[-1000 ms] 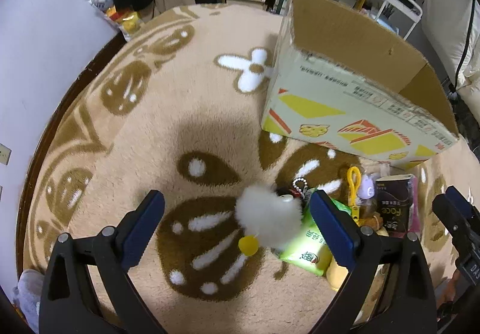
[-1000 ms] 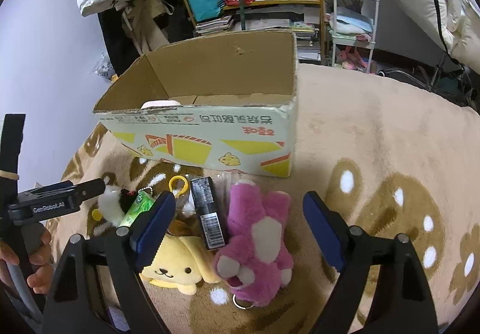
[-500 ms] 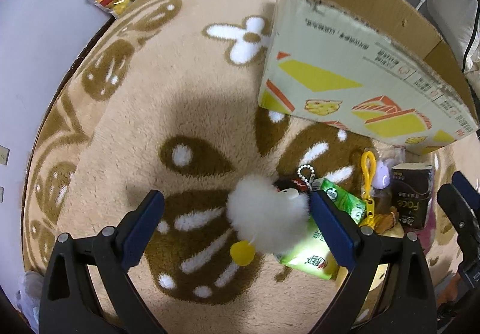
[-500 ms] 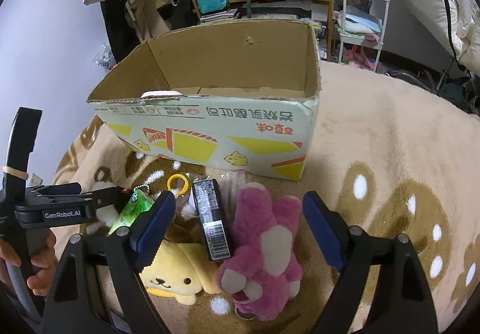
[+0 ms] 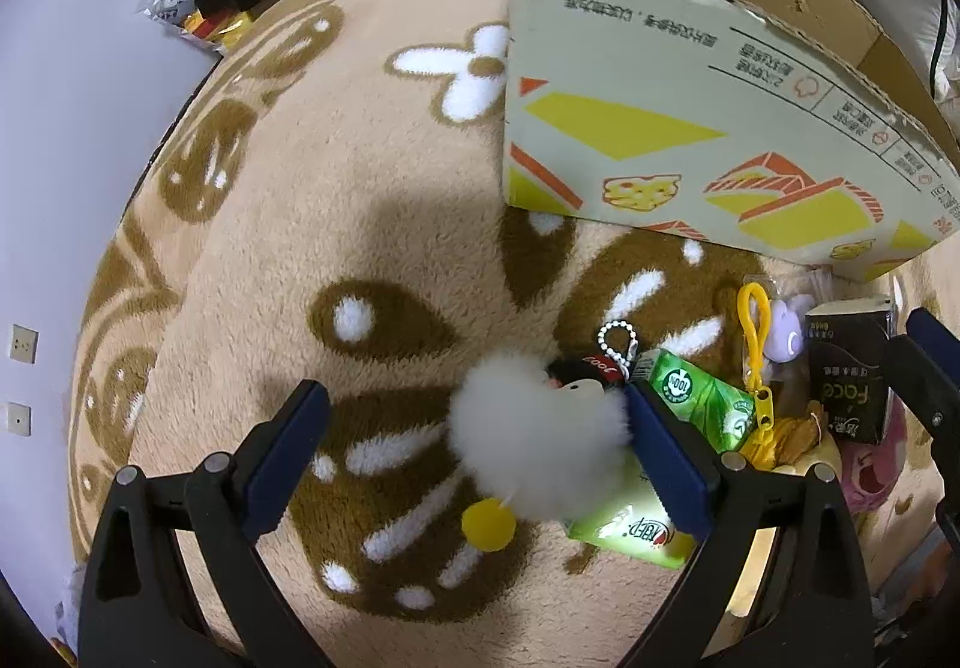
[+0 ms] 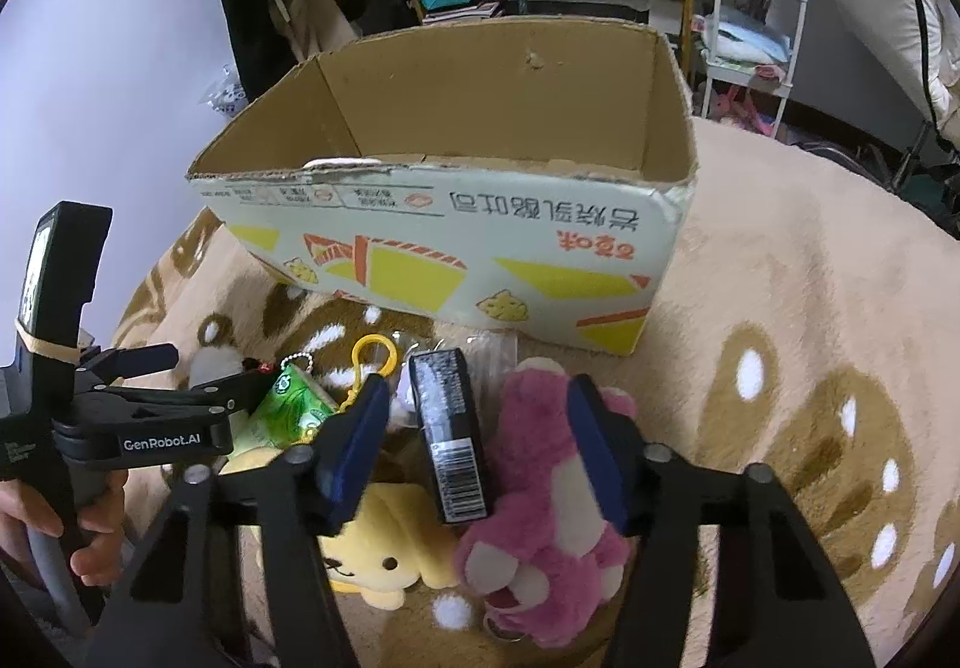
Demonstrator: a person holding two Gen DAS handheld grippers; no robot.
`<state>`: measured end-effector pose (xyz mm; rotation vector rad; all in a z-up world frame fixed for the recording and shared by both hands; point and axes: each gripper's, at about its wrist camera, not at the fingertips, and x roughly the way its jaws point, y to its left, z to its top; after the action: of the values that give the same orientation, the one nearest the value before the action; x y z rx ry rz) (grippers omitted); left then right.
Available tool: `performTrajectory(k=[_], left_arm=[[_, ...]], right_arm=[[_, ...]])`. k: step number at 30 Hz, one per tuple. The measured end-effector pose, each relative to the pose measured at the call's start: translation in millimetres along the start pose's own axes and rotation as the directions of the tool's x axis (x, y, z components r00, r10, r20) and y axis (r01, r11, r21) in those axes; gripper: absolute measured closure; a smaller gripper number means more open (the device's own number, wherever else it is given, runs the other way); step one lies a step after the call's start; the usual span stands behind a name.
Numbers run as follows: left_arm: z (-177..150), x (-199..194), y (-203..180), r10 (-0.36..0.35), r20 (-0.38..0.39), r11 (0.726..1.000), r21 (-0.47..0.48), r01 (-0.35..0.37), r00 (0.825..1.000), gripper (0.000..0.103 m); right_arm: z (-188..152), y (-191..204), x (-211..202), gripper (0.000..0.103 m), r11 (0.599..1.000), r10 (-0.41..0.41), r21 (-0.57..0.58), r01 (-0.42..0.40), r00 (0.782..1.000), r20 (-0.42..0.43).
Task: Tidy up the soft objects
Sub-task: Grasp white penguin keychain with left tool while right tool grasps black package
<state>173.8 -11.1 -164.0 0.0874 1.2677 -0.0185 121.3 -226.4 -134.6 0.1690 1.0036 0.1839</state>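
Observation:
A white fluffy plush [image 5: 534,446] with a yellow pompom [image 5: 489,527] lies on the rug between the fingers of my open left gripper [image 5: 474,452], against the right-hand finger. In the right wrist view my right gripper [image 6: 477,446] hangs over a pink bear plush [image 6: 540,488] and a black carton [image 6: 453,440]. Both are between its jaws, which are closing, and I see no pad pressing. A yellow dog plush [image 6: 372,566] lies under its left finger. The open cardboard box [image 6: 480,260] stands just behind the pile.
A green juice carton [image 5: 696,410], a yellow clip [image 5: 753,320] and a lilac keychain [image 5: 786,332] lie among the toys. Something white [image 6: 342,163] sits inside the box. A person's hand [image 6: 90,524] holds the left gripper's handle. Shelves and a white cart [image 6: 756,8] stand behind the rug.
The right gripper's jaws have narrowed around the pink bear and black carton. Both grippers have sunk closer to the toys, the left one onto the white plush.

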Motion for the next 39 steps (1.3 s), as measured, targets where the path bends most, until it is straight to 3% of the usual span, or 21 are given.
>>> performTrajectory(k=[4, 9, 11, 17, 21, 31, 32, 33, 39], left_arm=[[0, -1, 0, 0.006, 0.009, 1.0, 0.002, -0.006, 1.0, 0.008], [-3, -3, -3, -0.033, 0.007, 0.999, 0.005, 0.033, 0.999, 0.019], [-4, -4, -4, -0.066, 0.006, 0.998, 0.013, 0.066, 0.998, 0.034], [-8, -3, -5, -0.156, -0.014, 0.988, 0.008, 0.156, 0.988, 0.053], [-10, 4, -5, -0.18, -0.041, 0.984, 0.0, 0.18, 0.983, 0.056], [-12, 7, -9, -0.164, -0.057, 0.986, 0.005, 0.164, 0.985, 0.056], [-11, 9, -12, -0.162, -0.06, 0.987, 0.005, 0.163, 0.985, 0.056], [-11, 9, -13, -0.16, -0.064, 0.987, 0.009, 0.16, 0.985, 0.056], [-16, 8, -25, -0.137, -0.077, 0.99, 0.035, 0.14, 0.988, 0.056]], right_arm=[[-1, 3, 2, 0.054, 1.0, 0.003, -0.012, -0.003, 1.0, -0.012], [-1, 7, 2, 0.068, 0.999, 0.005, -0.034, -0.006, 1.0, -0.018], [-2, 9, 2, 0.068, 0.999, 0.013, -0.041, -0.014, 1.0, -0.021], [-4, 13, 7, 0.068, 0.998, 0.027, -0.058, -0.029, 0.999, -0.041], [-5, 14, 12, 0.068, 0.998, 0.024, -0.06, -0.028, 0.998, -0.06], [-5, 14, 17, 0.069, 0.998, 0.023, -0.056, -0.027, 0.997, -0.071], [-6, 14, 17, 0.071, 0.998, 0.023, -0.057, -0.027, 0.997, -0.071], [-6, 14, 17, 0.081, 0.998, 0.025, -0.059, -0.029, 0.997, -0.072], [-7, 17, 19, 0.081, 0.997, 0.023, -0.072, -0.029, 0.997, -0.079]])
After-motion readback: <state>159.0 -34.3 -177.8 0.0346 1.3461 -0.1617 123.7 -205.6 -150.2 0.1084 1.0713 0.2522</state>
